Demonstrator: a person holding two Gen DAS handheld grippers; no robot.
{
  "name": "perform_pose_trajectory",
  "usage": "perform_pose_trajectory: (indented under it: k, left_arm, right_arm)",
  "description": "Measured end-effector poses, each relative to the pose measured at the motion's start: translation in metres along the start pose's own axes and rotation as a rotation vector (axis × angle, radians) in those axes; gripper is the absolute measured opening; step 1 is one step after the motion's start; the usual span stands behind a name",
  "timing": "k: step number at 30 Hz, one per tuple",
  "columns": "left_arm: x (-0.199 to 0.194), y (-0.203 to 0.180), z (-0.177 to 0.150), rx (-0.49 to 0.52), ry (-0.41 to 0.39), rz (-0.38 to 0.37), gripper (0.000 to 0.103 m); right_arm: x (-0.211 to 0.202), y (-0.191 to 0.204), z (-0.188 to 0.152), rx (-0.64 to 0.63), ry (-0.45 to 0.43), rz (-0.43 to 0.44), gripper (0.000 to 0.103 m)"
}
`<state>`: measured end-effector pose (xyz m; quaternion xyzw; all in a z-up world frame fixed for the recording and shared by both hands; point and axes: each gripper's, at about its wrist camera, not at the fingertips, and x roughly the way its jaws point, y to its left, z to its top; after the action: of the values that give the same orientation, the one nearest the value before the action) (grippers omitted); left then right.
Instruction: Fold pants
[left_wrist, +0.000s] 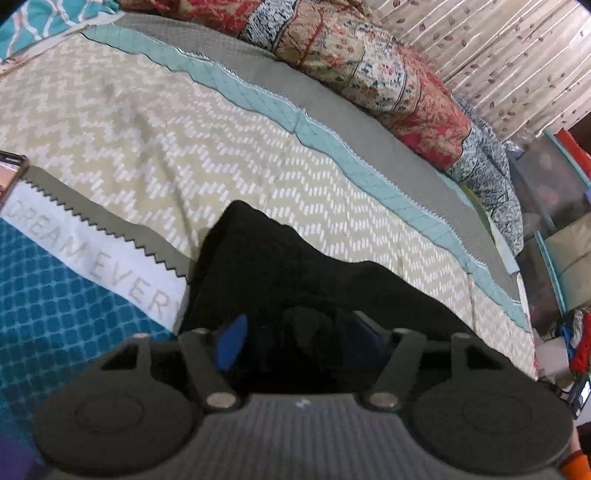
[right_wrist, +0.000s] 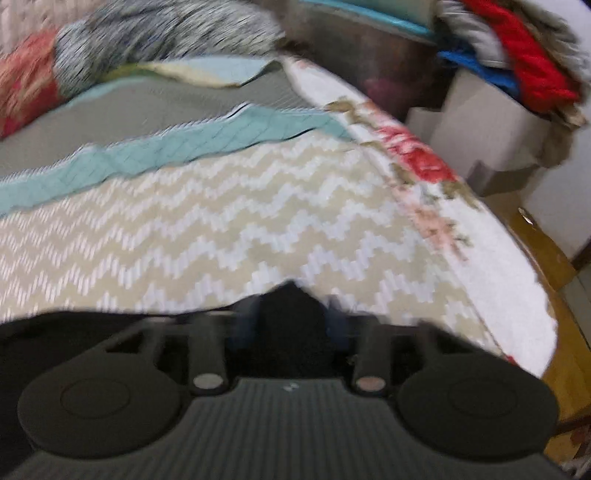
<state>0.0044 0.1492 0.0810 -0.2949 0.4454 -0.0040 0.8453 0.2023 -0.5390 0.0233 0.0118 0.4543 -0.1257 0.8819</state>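
Left claw (left_wrist: 301, 339): two blue pads, one each side of a hump of black cloth; the left pad (left_wrist: 232, 341) shows clearly, the right one sits in shadow. Jaws stand narrow with cloth bunched between; whether the pads actually press on it I cannot tell.
Right claw (right_wrist: 291, 325): view smeared by motion blur. Jaws narrow, a peak of black cloth rising between them; pad faces barely visible, so grip unconfirmed.
Pants (left_wrist: 295, 280): one black garment, lying on the bed just ahead of both claws. In the left view it spreads as a dark mound over the chevron cover; in the right view (right_wrist: 74, 332) it runs off the left and lower edges. Legs, waistband and fold lines not distinguishable: cloth too dark, and the claw bodies hide the near part.
Bed cover (left_wrist: 221, 155): one beige-and-white chevron quilt, with one teal quilted band (left_wrist: 295, 118) and a grey strip beyond it.
Lettered strip (left_wrist: 92, 258): white band reading "DREAM EVER", the rest hidden behind the pants; teal diamond-print cloth beside it.
Floral bedding (left_wrist: 388, 74): one bundle of patchwork prints along the far edge of the bed; count of pieces inside it unclear.
Bed edge (right_wrist: 461, 221): white rose-print sheet showing at the right side.
Left margin: a shiny framed thing (left_wrist: 11, 173), cut off, unidentifiable.
Beyond the bed: red and blue cloth heaped on boxes (right_wrist: 517, 55), blurred, uncounted.
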Motion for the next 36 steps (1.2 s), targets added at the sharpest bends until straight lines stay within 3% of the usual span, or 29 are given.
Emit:
perform_pose_trajectory:
  k: [1, 2, 3, 6, 11, 15, 17, 19, 22, 24, 25, 26, 29, 32, 34, 36]
  left_arm:
    - [0.005, -0.002, 0.0, 0.007, 0.013, 0.013, 0.016]
    - [0.008, -0.003, -0.001, 0.01, 0.026, 0.014, 0.015]
    - [0.009, -0.004, -0.001, 0.005, 0.026, 0.013, 0.013]
    - [-0.003, -0.009, 0.005, 0.021, -0.027, 0.013, 0.012]
    - [-0.04, -0.007, 0.019, -0.019, -0.11, -0.069, 0.011]
    - [-0.062, -0.005, 0.015, -0.024, -0.149, -0.125, 0.004]
    - [-0.063, -0.001, 0.007, -0.026, -0.128, -0.143, 0.004]
    - [-0.054, 0.0, -0.005, -0.003, -0.089, -0.126, 0.004]
    - [-0.028, 0.007, -0.025, -0.006, 0.016, -0.097, 0.004]
    - [-0.011, 0.012, -0.038, -0.016, 0.083, -0.071, 0.004]
    - [-0.007, 0.013, -0.042, -0.014, 0.101, -0.059, 0.004]
    - [-0.006, 0.013, -0.045, -0.009, 0.107, -0.057, 0.004]
    - [-0.019, 0.013, -0.043, 0.006, 0.081, -0.081, 0.008]
    - [-0.038, 0.017, -0.034, 0.003, 0.019, -0.082, 0.014]
    - [-0.049, 0.027, -0.031, -0.031, -0.017, -0.08, 0.045]
    - [-0.054, 0.036, -0.033, -0.072, -0.041, -0.077, 0.052]
  right_arm:
    - [-0.005, 0.004, 0.0, -0.022, -0.013, -0.009, 0.025]
    - [-0.013, 0.005, 0.001, -0.034, -0.034, 0.0, 0.021]
    - [-0.022, 0.004, 0.004, -0.019, -0.056, 0.021, 0.01]
    - [-0.066, -0.015, 0.024, 0.119, -0.175, 0.106, 0.01]
    - [-0.149, -0.054, 0.054, 0.308, -0.422, 0.249, 0.01]
    - [-0.192, -0.094, 0.037, 0.493, -0.567, 0.357, 0.01]
    - [-0.196, -0.102, 0.017, 0.513, -0.572, 0.349, 0.01]
    - [-0.183, -0.105, -0.013, 0.509, -0.518, 0.286, 0.01]
    - [-0.134, -0.105, -0.066, 0.508, -0.338, 0.171, 0.013]
    - [-0.093, -0.101, -0.103, 0.479, -0.153, 0.045, 0.017]
    - [-0.086, -0.101, -0.12, 0.486, -0.138, 0.019, 0.038]
    - [-0.09, -0.105, -0.133, 0.543, -0.175, 0.013, 0.058]
    - [-0.109, -0.116, -0.144, 0.67, -0.258, -0.001, 0.059]
    - [-0.128, -0.107, -0.132, 0.638, -0.328, -0.009, 0.059]
    - [-0.139, -0.096, -0.125, 0.594, -0.369, 0.028, 0.059]
    - [-0.142, -0.077, -0.118, 0.56, -0.38, 0.097, 0.059]
